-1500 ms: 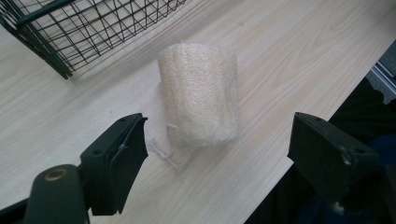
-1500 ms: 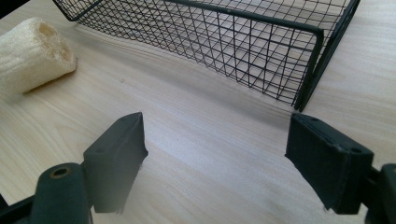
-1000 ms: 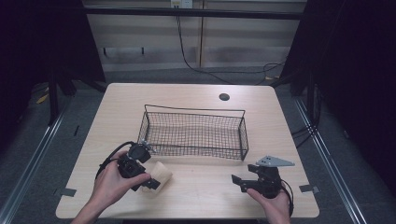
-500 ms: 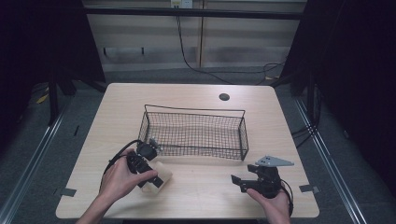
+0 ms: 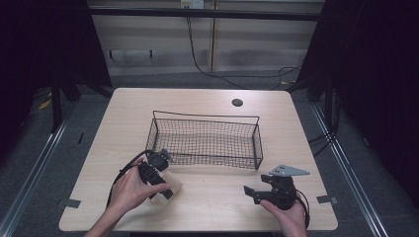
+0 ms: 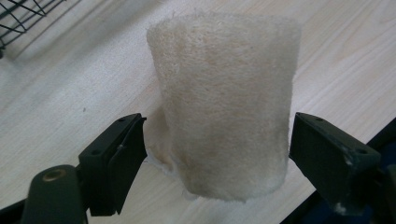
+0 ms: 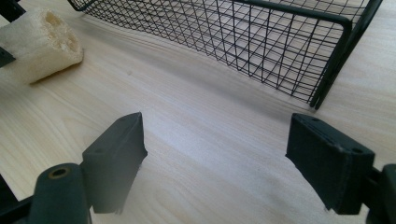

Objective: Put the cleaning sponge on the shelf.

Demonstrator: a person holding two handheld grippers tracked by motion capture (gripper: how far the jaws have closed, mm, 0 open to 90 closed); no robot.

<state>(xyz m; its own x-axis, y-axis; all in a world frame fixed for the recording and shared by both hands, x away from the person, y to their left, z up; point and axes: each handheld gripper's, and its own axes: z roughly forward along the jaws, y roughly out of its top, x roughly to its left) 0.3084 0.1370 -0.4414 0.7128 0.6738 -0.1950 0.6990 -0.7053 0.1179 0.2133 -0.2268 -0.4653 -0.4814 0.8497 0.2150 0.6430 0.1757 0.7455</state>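
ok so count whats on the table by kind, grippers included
loofah piece: 1
wire basket: 1
grippers: 2, the left gripper and the right gripper
total: 4

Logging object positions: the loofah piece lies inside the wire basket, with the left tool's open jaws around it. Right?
Not inside. The loofah piece lies on the table outside the wire basket, as the high view shows. The left tool does have its open jaws around it.
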